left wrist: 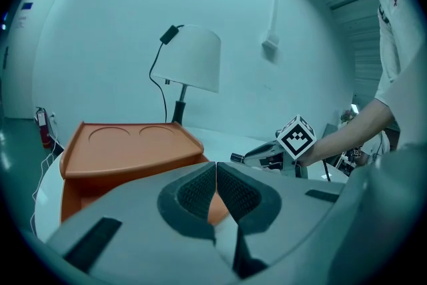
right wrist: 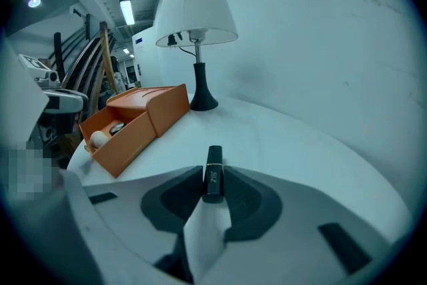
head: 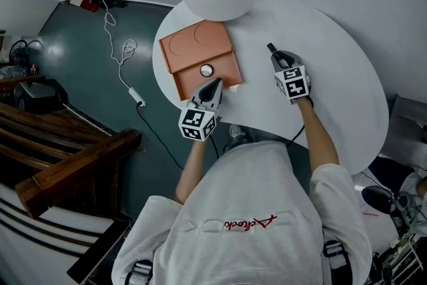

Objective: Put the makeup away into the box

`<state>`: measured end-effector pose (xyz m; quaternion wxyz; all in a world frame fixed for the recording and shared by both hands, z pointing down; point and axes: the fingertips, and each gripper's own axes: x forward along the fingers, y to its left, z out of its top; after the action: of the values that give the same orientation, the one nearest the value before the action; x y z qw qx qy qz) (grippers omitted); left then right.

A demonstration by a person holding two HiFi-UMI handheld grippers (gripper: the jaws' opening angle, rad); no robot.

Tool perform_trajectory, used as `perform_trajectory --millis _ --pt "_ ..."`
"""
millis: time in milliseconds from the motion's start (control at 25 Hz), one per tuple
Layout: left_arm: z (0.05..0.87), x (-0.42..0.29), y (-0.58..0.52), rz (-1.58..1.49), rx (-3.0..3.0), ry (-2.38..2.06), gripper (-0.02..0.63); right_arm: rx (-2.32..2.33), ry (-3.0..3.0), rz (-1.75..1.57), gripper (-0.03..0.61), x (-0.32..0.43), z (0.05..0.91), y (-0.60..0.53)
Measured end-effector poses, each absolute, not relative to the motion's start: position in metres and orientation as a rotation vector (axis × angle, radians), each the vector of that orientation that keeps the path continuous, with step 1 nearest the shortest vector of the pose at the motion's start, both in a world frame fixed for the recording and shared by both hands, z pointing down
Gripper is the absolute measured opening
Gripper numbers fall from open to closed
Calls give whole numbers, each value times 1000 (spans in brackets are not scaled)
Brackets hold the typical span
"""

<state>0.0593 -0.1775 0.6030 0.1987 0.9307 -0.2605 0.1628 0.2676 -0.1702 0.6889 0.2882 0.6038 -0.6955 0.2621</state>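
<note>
The grasp is in hand: the right gripper has its jaws pressed onto a slim black lipstick tube down at the round white table, well apart from the orange plastic box. Whether the tube rests on the top cannot be told. The next move likely calls for lifting it across to the box's open drawer. The right gripper slants down; the left gripper hovers by the drawer front, jaws together, empty.
</note>
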Motion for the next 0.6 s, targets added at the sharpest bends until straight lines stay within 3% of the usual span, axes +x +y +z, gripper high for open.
perform_trajectory --millis 600 --pt "582 54 -171 417 2657 -737 15 1673 -1895 618 106 262 652 -170"
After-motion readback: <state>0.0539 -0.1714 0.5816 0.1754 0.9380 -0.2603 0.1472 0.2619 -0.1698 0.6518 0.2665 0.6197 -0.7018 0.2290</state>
